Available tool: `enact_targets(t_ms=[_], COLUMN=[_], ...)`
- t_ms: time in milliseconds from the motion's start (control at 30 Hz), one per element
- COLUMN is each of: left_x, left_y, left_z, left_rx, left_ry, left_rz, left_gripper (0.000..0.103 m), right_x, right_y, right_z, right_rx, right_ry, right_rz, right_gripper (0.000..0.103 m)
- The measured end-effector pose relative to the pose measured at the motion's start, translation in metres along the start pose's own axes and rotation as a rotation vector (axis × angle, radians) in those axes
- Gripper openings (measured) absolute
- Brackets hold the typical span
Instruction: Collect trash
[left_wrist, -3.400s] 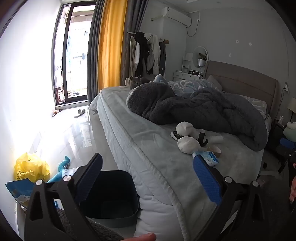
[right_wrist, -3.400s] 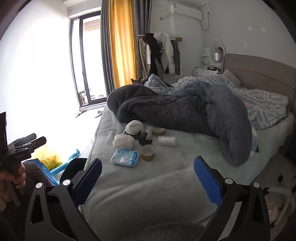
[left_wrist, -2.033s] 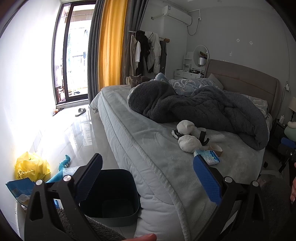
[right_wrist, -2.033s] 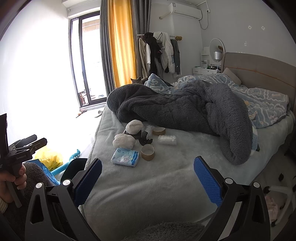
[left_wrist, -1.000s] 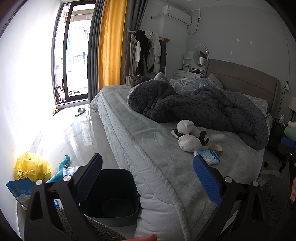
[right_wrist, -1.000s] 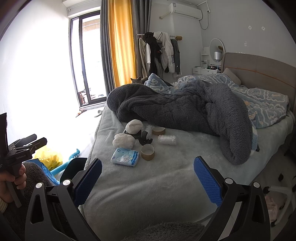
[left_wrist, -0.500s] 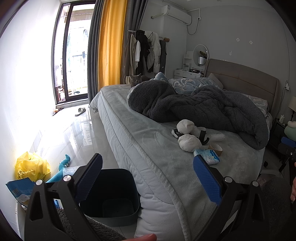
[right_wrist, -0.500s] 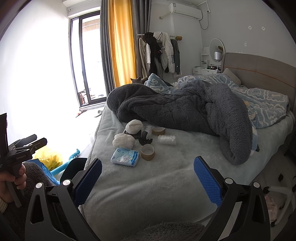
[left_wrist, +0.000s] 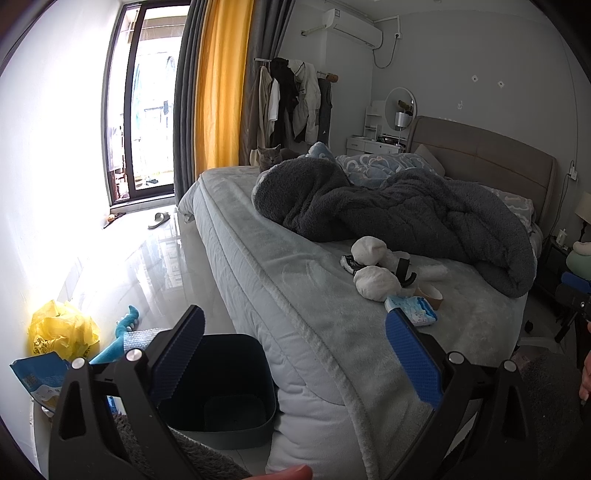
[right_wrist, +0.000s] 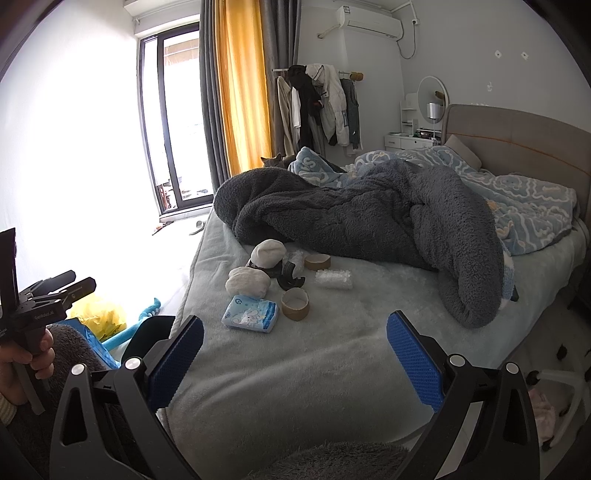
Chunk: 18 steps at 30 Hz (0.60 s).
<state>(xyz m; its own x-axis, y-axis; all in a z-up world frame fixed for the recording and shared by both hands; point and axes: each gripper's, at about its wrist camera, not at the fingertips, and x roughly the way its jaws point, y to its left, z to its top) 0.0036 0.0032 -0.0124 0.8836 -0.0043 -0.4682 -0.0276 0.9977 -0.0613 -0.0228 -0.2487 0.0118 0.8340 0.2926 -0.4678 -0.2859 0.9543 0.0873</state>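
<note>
Trash lies in a cluster on the pale bed (right_wrist: 295, 369): two white paper wads (right_wrist: 247, 281), a blue tissue pack (right_wrist: 250, 314), a cardboard tape roll (right_wrist: 295, 303), a second roll (right_wrist: 317, 261), a black hook-shaped piece (right_wrist: 290, 277) and a bubble-wrap scrap (right_wrist: 333, 279). The wads (left_wrist: 375, 282) and the pack (left_wrist: 412, 311) also show in the left wrist view. A dark bin (left_wrist: 218, 387) stands on the floor against the bed's corner. My left gripper (left_wrist: 293, 354) is open above the bin and bed edge. My right gripper (right_wrist: 295, 356) is open over the bed, short of the trash.
A heaped grey blanket (right_wrist: 369, 218) and a blue patterned quilt (right_wrist: 517, 199) cover the far bed; a grey cat (left_wrist: 269, 157) sits at its far edge. On the floor lie a yellow bag (left_wrist: 62, 332), a teal toy (left_wrist: 122, 332) and a blue packet (left_wrist: 37, 376).
Almost nothing has moved. Both grippers stay open and nearly still; the left wrist view has drifted very slightly.
</note>
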Motion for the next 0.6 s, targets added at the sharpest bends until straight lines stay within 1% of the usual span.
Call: enact_targets(t_ms=[100, 200, 267, 300, 367, 500, 600], left_x=[0.001, 0.000, -0.005, -0.010, -0.014, -0.010, -0.008], left_y=[-0.004, -0.004, -0.003, -0.002, -0.001, 0.000, -0.006], left_z=[-0.007, -0.005, 0.002, 0.003, 0.006, 0.006, 0.008], left_rx=[-0.006, -0.015, -0.019, -0.024, -0.032, -0.052, -0.033], left_ry=[-0.002, 0.005, 0.014, -0.004, -0.012, 0.017, 0.022], left_rz=[0.000, 0.002, -0.016, -0.024, -0.021, -0.046, -0.076], left_gripper=[0.100, 0.100, 0.100, 0.100, 0.100, 0.100, 0.100], right_x=[-0.004, -0.006, -0.006, -0.005, -0.005, -0.006, -0.003], right_y=[-0.003, -0.006, -0.003, -0.002, 0.002, 0.009, 0.012], right_z=[0.001, 0.002, 0.004, 0.005, 0.006, 0.009, 0.012], right_rx=[0.017, 0.022, 0.010, 0.003, -0.016, -0.044, -0.051], right_ry=[-0.005, -0.007, 0.006, 0.010, 0.016, 0.008, 0.011], right_rz=[0.011, 0.012, -0.004, -0.011, -0.024, -0.025, 0.003], right_gripper=[0.100, 0.100, 0.100, 0.100, 0.100, 0.100, 0.099])
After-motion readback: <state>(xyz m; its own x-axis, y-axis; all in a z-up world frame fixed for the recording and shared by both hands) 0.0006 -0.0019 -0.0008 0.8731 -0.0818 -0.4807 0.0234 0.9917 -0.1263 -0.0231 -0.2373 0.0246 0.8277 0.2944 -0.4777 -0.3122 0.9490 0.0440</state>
